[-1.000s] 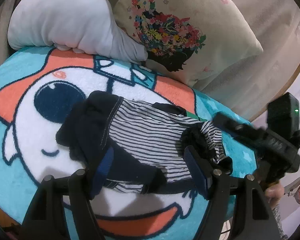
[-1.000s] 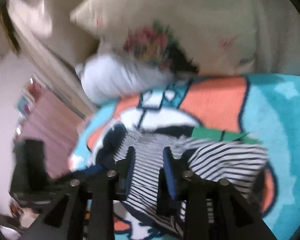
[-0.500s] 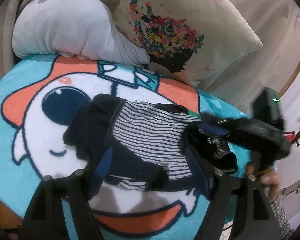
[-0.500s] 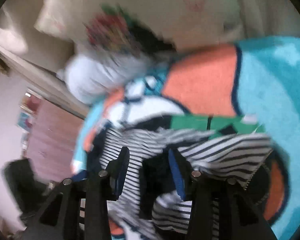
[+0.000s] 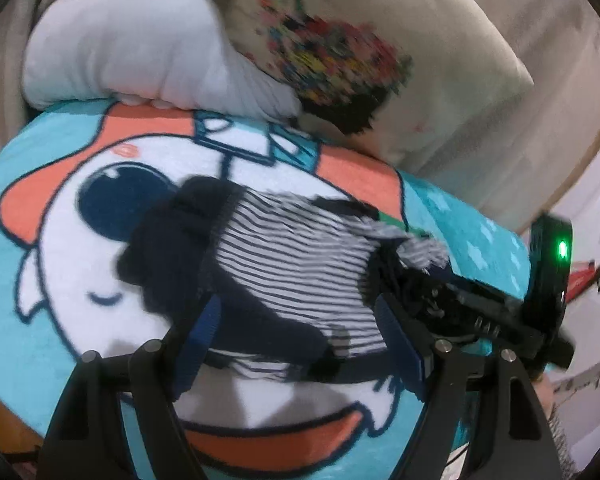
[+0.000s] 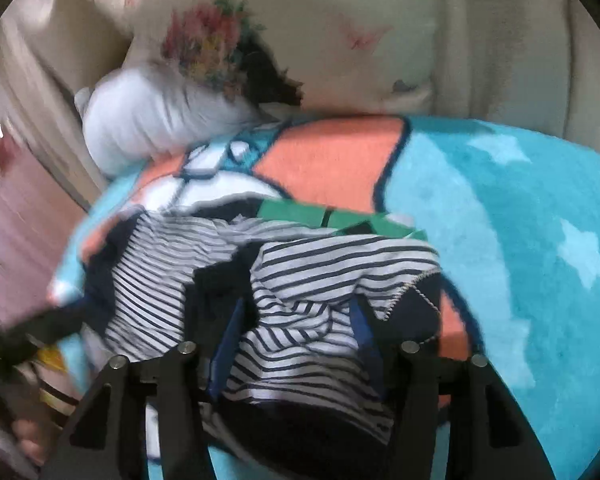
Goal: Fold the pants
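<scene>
The pants, white with navy stripes and navy panels, lie bunched on a cartoon-print blanket. My left gripper hovers over their near edge. Its blue pads stand wide apart on either side of a navy fold and do not press it. My right gripper is low over the right end of the pants. Its jaws are opening, with striped cloth lying loose between them. In the left wrist view its black housing with a green light shows at the right, the fingertips buried in cloth.
A white plush pillow and a beige floral cushion lean on the beige sofa back behind the blanket. The teal blanket stretches to the right of the pants. The blanket's edge drops off at the near side.
The right gripper has sunk onto the right end of the pants and its jaws have spread apart, loosening the striped cloth. The left gripper has stayed over the near edge.
</scene>
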